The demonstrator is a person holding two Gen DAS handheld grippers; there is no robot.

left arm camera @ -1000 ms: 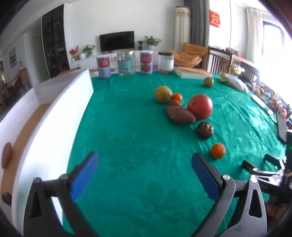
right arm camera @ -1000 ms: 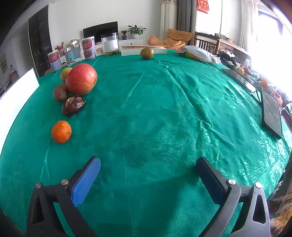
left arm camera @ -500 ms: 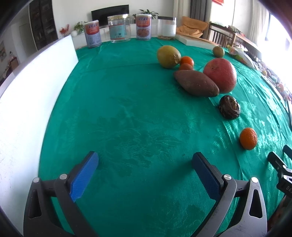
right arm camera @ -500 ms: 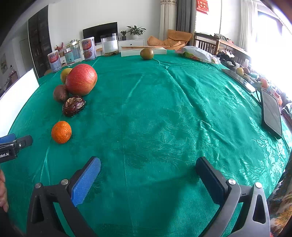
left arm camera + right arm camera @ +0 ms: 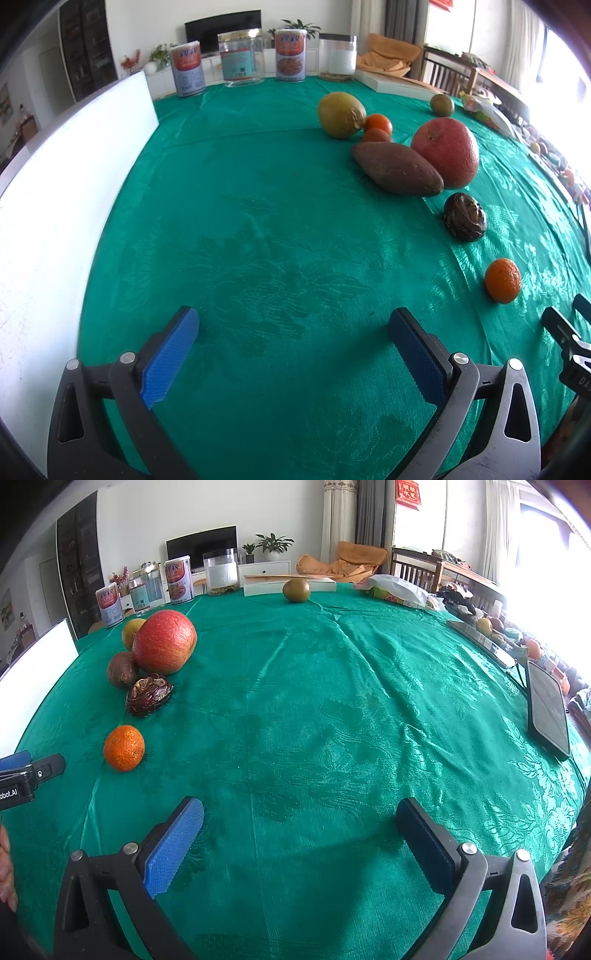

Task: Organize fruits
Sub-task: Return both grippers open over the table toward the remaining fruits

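Green patterned cloth covers the whole table (image 5: 258, 221), with a living room behind it (TV, plants, a row of jars along the far edge), so it looks like a home setup and not a lab. The fruit sits loose in a ragged line toward the right in the left wrist view: a small orange (image 5: 502, 280) nearest, then a dark wrinkly fruit (image 5: 465, 217), then a sweet potato (image 5: 397, 168) leaning against a big red fruit (image 5: 445, 153), with a yellow-green one (image 5: 341, 115) and two little oranges behind. A white box wall (image 5: 55, 206) runs along the left edge, and my guess is that's where everything's meant to go. The left gripper (image 5: 293, 332) is released, jaws spread wide over bare cloth, holding nothing. The right gripper (image 5: 299, 823) is the same, wide and empty. Both hang low and apart from the fruit, so nothing's been picked this round; the small orange looks like the easiest first grab.
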